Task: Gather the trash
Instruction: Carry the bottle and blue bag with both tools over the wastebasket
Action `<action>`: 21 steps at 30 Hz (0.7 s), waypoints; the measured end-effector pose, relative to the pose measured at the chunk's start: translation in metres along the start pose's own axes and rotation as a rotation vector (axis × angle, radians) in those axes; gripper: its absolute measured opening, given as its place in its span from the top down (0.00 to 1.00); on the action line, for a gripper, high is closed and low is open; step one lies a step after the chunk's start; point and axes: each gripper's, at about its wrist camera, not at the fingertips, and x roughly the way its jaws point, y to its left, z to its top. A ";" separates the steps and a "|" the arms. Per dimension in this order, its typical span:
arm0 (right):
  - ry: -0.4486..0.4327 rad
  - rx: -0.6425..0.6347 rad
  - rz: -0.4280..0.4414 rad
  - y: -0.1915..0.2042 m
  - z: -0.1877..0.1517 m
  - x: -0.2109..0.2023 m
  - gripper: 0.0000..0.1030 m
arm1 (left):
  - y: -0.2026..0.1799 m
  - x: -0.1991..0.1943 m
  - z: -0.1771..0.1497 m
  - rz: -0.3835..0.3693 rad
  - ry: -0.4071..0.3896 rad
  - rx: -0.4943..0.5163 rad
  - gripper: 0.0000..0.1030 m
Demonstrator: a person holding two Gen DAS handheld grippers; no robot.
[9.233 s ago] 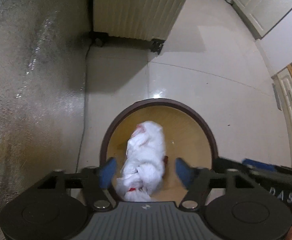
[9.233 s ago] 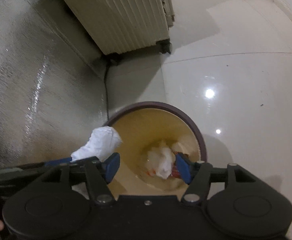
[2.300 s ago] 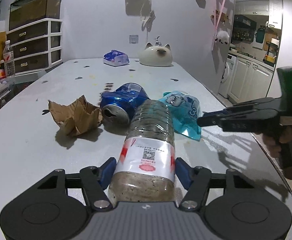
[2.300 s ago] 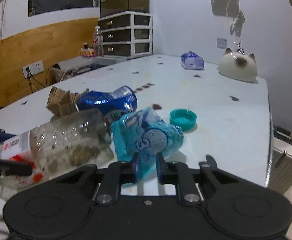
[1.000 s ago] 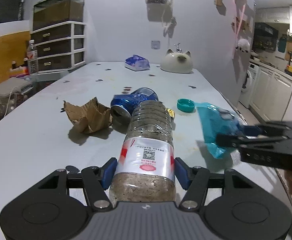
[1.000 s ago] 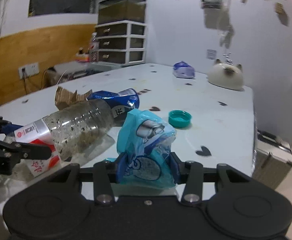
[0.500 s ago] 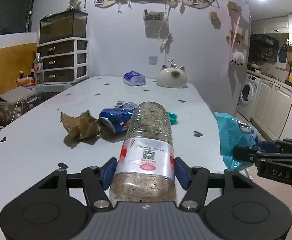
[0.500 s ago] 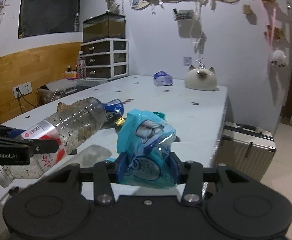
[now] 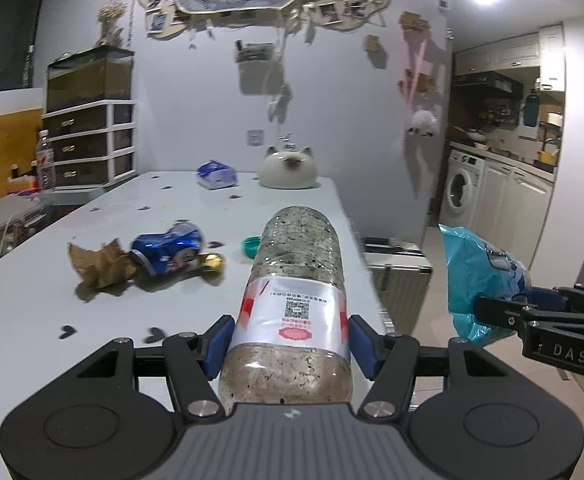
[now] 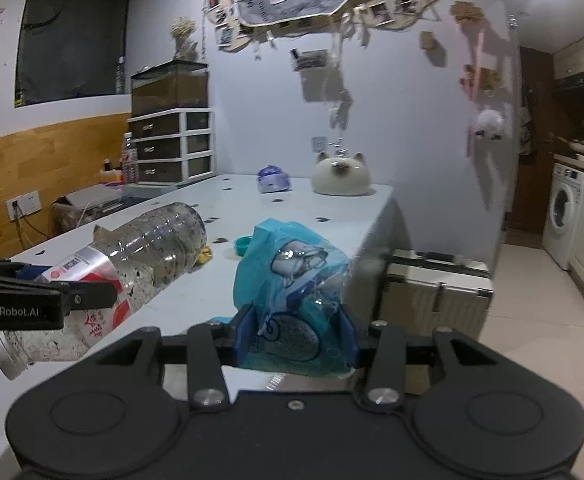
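My left gripper (image 9: 290, 344) is shut on a dirty clear plastic bottle (image 9: 294, 288) with a red and white label, held in the air above the white table's (image 9: 32, 308) near right corner. The bottle also shows in the right wrist view (image 10: 132, 264). My right gripper (image 10: 295, 330) is shut on a crumpled teal plastic bag (image 10: 292, 280), held off the table's right edge; the bag also shows in the left wrist view (image 9: 480, 276). On the table lie a crushed blue can (image 9: 168, 246), a torn brown cardboard scrap (image 9: 98, 262), a gold wrapper (image 9: 212, 261) and a teal bottle cap (image 9: 250, 245).
A cat-shaped white ornament (image 9: 288, 168) and a blue tissue pack (image 9: 216, 174) stand at the table's far end. A silver suitcase (image 10: 436, 280) stands on the floor beside the table. A drawer unit (image 9: 92, 144) is at the back left, a washing machine (image 9: 458, 188) at the right.
Both grippers have risen and pulled back from the table with the bottle and the teal bag still held. The can, cardboard and cap now lie farther away.
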 end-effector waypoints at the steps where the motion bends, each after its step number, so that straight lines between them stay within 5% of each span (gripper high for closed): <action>1: -0.003 0.003 -0.009 -0.005 -0.001 -0.005 0.56 | -0.006 -0.002 -0.001 -0.007 -0.002 0.002 0.40; 21: 0.000 0.120 -0.207 -0.131 -0.058 -0.086 0.56 | -0.170 0.010 -0.029 -0.178 0.058 0.058 0.40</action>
